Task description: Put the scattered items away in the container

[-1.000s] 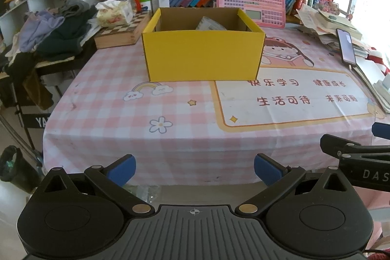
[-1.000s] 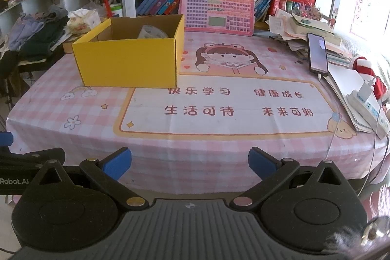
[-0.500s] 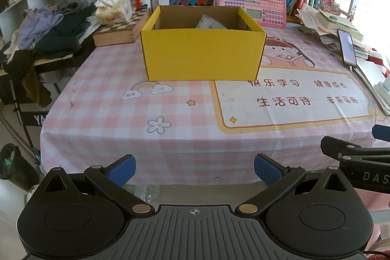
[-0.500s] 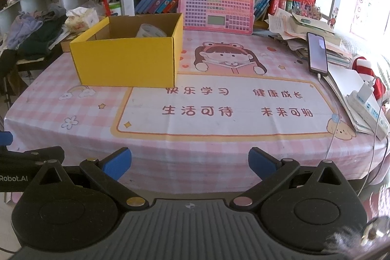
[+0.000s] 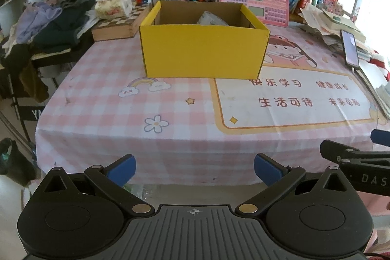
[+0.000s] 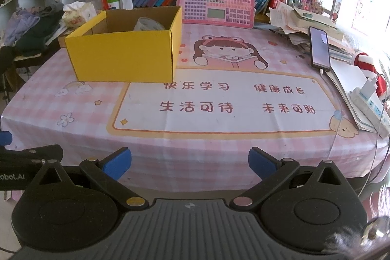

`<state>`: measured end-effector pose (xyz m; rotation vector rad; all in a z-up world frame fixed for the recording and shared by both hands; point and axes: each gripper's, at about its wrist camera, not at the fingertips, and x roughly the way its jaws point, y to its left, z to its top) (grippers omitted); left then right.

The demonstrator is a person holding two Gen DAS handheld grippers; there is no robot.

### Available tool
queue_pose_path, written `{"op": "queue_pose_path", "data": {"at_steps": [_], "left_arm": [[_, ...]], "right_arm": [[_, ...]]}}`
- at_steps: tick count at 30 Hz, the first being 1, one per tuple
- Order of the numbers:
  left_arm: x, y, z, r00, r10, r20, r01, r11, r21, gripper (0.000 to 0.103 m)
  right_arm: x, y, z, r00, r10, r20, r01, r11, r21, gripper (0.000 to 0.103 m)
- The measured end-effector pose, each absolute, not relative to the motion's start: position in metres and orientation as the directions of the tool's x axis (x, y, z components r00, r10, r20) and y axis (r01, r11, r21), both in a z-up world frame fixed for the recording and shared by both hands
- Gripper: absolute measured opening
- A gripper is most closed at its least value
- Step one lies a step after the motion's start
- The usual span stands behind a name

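A yellow cardboard box point(image 5: 203, 50) point(image 6: 123, 55) stands on the pink checked tablecloth point(image 5: 104, 109) point(image 6: 219, 157) toward the back left. Inside it a pale roll of tape point(image 6: 147, 24) point(image 5: 211, 18) shows above the rim. My left gripper point(image 5: 194, 168) hangs open past the table's front edge, well short of the box, nothing between its blue-padded fingers point(image 5: 121, 169). My right gripper point(image 6: 190, 162) is open and empty too, at the front edge, to the right of the left one. The right gripper's side shows in the left wrist view.
A wooden chess box point(image 5: 117, 24) and tissue pack point(image 5: 113, 4) sit left of the box. A pink keyboard toy point(image 6: 215, 1) leans on the bookshelf. A phone point(image 6: 319, 48), paper stacks and a power strip point(image 6: 368, 104) line the right edge. Clothes point(image 5: 48, 23) pile at left.
Both views have drifted slightly back and up from the table; the box sits a little higher in frame. Both grippers stay open and empty.
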<state>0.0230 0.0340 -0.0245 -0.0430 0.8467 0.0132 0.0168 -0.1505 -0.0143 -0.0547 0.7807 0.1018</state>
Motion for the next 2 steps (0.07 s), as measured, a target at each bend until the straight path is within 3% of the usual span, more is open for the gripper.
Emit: {"op": "queue_pose_path", "data": {"at_steps": [2], "left_arm": [[0.0266, 0.0347, -0.0264, 0.658, -0.019, -0.752, -0.029, 0.998, -0.051, 0.103]], "right_arm": [[0.0217, -0.1519, -0.0157, 0.699, 0.072, -0.712, -0.111, 0.994, -0.008, 0.103]]}}
